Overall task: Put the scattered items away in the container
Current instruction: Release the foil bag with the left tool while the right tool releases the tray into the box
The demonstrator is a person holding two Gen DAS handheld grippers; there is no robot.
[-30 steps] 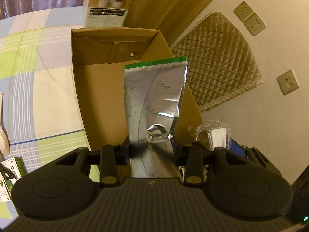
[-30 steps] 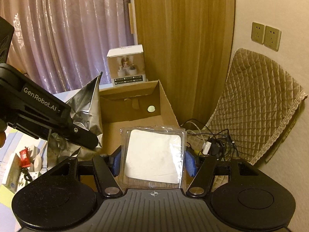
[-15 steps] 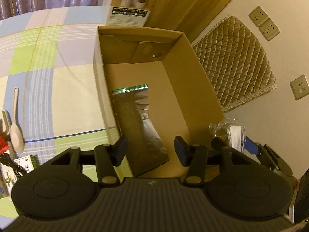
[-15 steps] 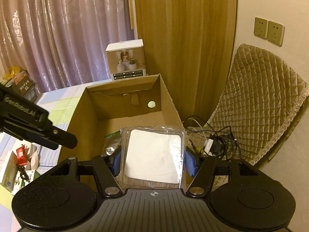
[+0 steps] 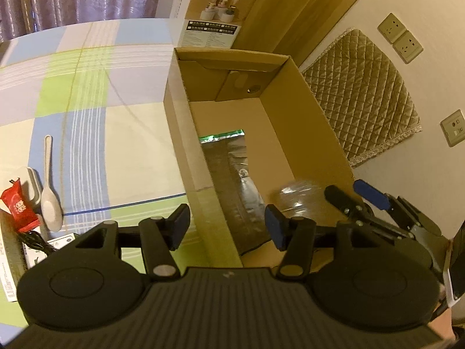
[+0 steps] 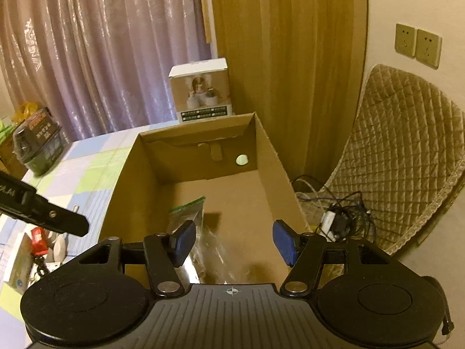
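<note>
The left gripper [image 5: 228, 226] hangs over the cardboard box's [image 5: 186, 133] near wall, its jaws opening with nothing between them. The right gripper [image 6: 232, 240] has its jaws apart and empty. A silver foil bag [image 5: 232, 180] and a clear packet [image 6: 221, 256] lie inside the box.

A blurred clear packet [image 5: 299, 195] shows inside the cardboard box [image 5: 314, 133], lower right; the white carton [image 5: 7, 273] is cut off at the left edge.
</note>
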